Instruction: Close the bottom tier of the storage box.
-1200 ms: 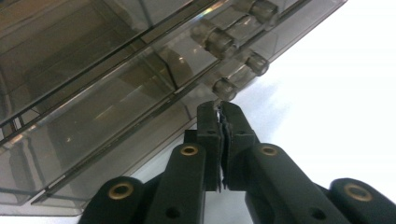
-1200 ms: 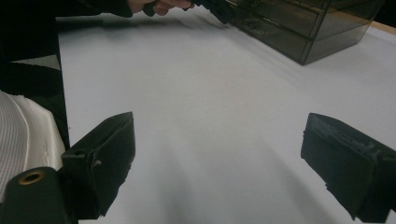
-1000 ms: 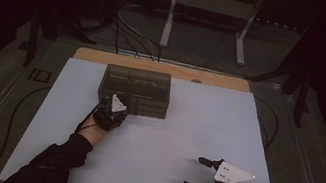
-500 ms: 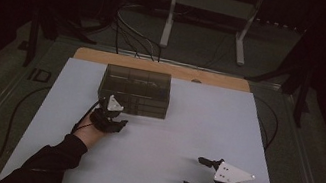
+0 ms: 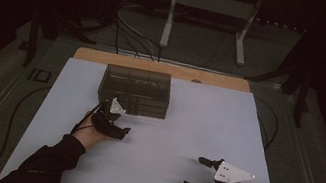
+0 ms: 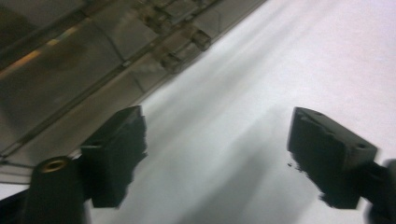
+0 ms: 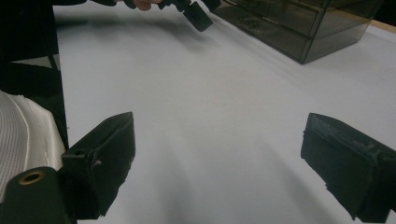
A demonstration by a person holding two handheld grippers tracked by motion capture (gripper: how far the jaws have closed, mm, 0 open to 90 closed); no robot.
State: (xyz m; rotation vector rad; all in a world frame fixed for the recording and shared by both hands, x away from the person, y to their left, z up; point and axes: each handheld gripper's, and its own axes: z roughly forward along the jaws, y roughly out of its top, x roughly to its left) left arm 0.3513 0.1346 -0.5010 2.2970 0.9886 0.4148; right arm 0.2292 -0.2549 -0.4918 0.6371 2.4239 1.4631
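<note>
A dark see-through box [image 5: 135,91] with drawers stands at the back middle of the white table [image 5: 207,119]. Just in front of its left part, my left gripper [image 5: 116,120] is held low over the table, open, with nothing between its jaws. In the left gripper view the box front [image 6: 70,60] lies up and to the left of the open left gripper [image 6: 215,140]. My right gripper [image 5: 194,173] rests near the front right edge, open and empty. The right gripper view looks across bare table through the open right gripper [image 7: 215,144] toward the box [image 7: 299,23] and the left gripper [image 7: 196,13].
A wooden strip [image 5: 165,68] runs along the table's far edge. Cables [image 5: 126,29] and a metal stand [image 5: 204,17] sit on the floor behind. A white ribbed cloth [image 7: 23,135] shows at the left of the right gripper view.
My left gripper has drawn back a little from the box front toward the person. The right gripper has not moved.
</note>
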